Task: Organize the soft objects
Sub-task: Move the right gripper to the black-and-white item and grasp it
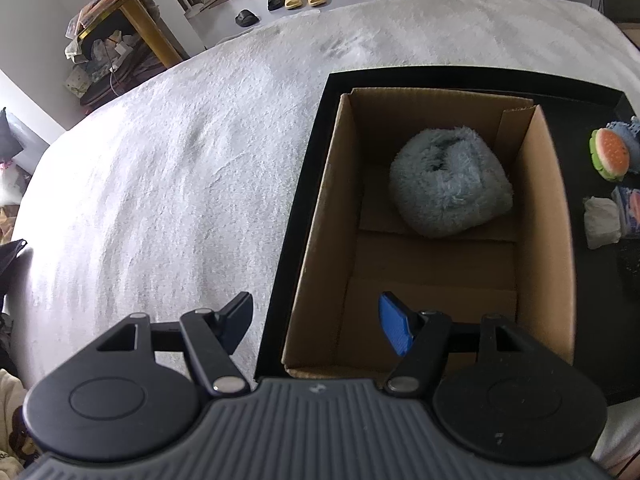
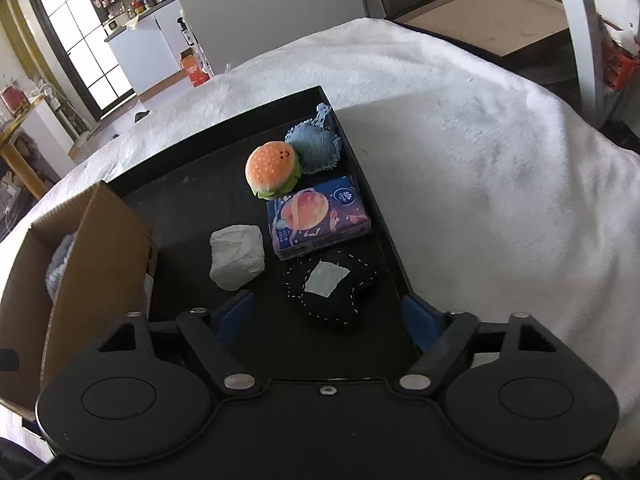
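With one fluffy blue plush [image 1: 450, 182] already in the cardboard box [image 1: 320, 240], both the left gripper [image 1: 316, 322] and right gripper [image 2: 328, 316] hover released and empty, the burger toy [image 2: 273, 169] waiting right of the box for sorting.

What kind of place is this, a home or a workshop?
Most likely a lived-in home. Slippers lie on the floor by a window, and a kitchen counter crowded with jars shows behind. The black tray rests on a white fluffy blanket, perhaps over a table.
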